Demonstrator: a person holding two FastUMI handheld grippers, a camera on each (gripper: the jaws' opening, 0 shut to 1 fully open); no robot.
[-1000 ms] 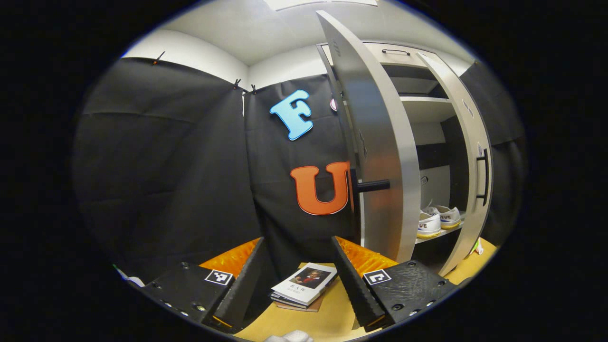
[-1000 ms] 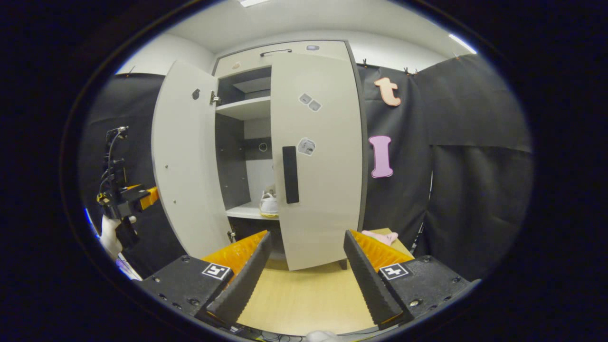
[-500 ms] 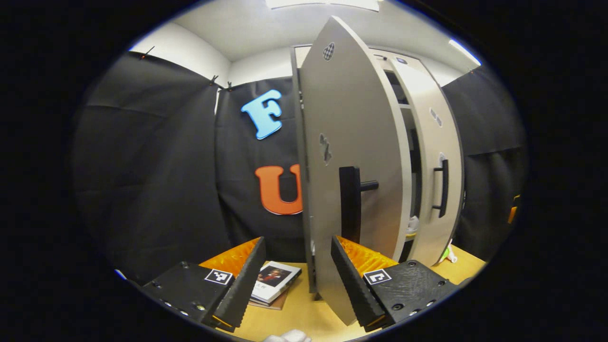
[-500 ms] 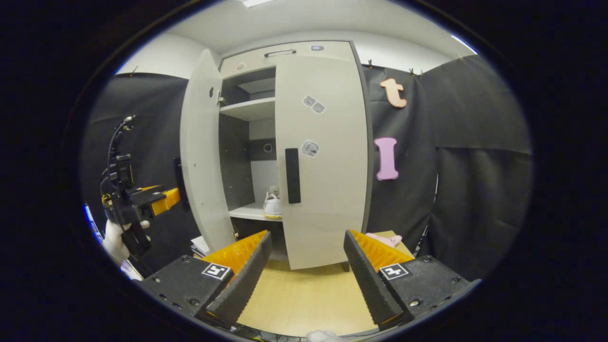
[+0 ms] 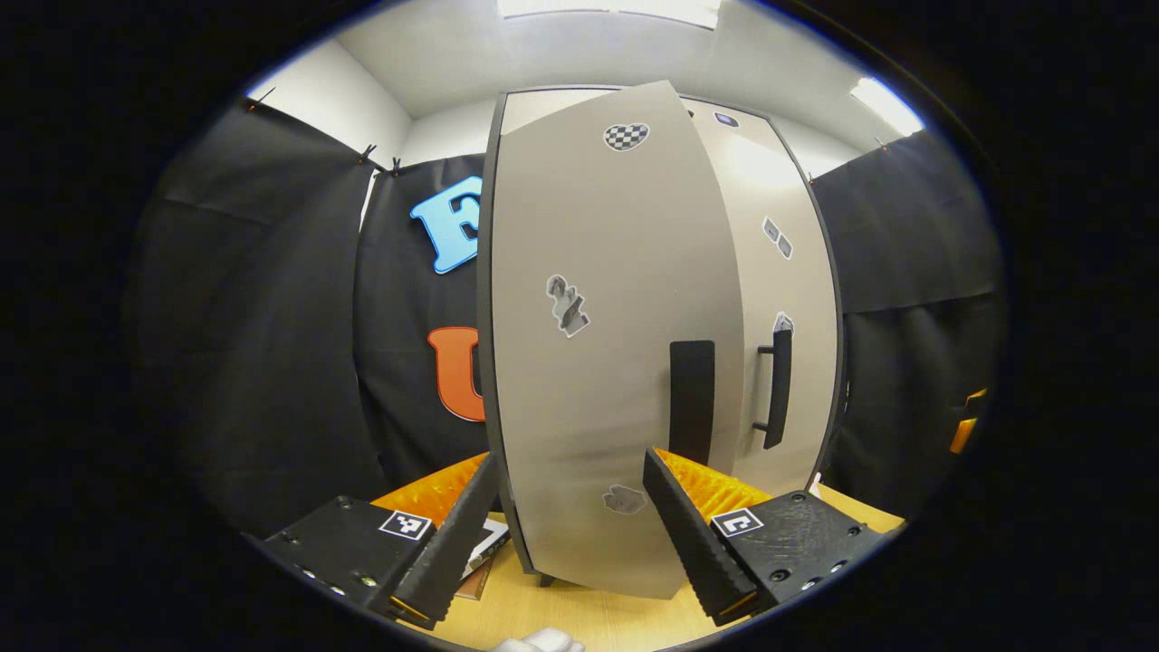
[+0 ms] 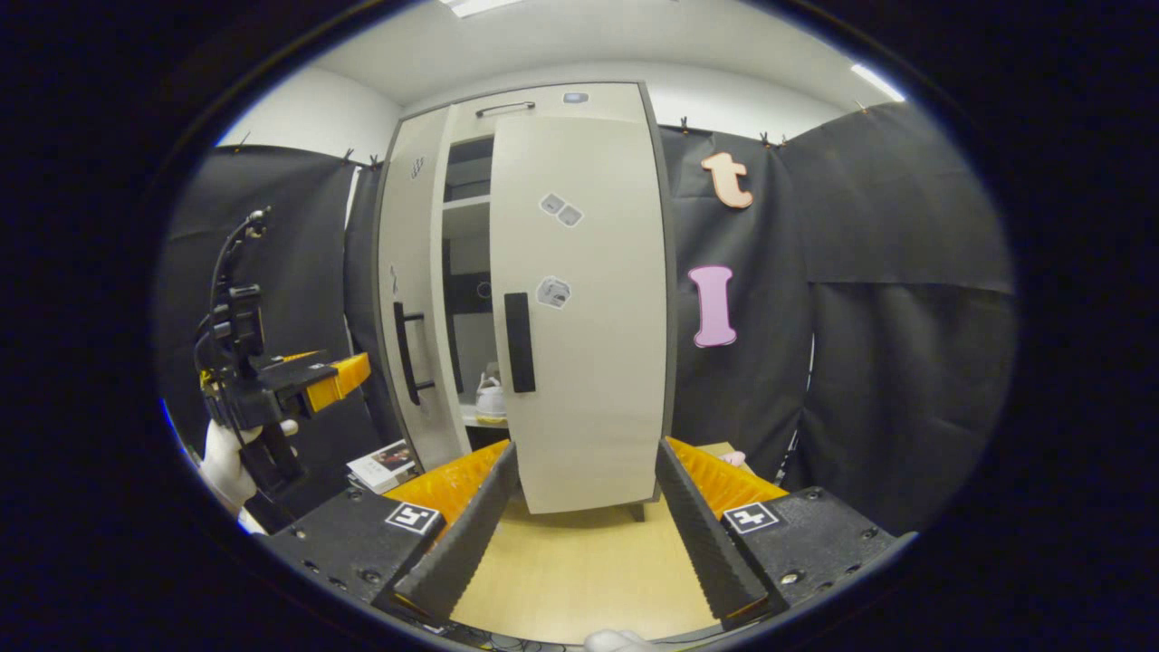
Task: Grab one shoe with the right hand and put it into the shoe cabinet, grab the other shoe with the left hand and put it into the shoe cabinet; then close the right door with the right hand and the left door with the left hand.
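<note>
The pale shoe cabinet (image 6: 543, 100) stands on the wooden table. In the right gripper view its right door (image 6: 589, 308) with a black handle (image 6: 518, 342) is nearly shut, and the left door (image 6: 412, 290) stands a little ajar. Through the narrow gap a white shoe (image 6: 491, 398) shows on the shelf. My left gripper (image 6: 349, 373), held by a gloved hand (image 6: 226, 448), is close beside the left door's outer face. In the left gripper view that door (image 5: 598, 362) is right in front of my open left gripper (image 5: 570, 534). My right gripper (image 6: 584, 525) is open, short of the right door.
A small stack of books (image 6: 385, 462) lies on the table (image 6: 579, 570) left of the cabinet. A pink object (image 6: 735, 459) sits at the cabinet's right foot. Black cloth walls close in on both sides.
The left door has swung from wide open to almost shut, with my left gripper following it round. The gap showing the shoes has narrowed to a slit. The right gripper barely moved.
</note>
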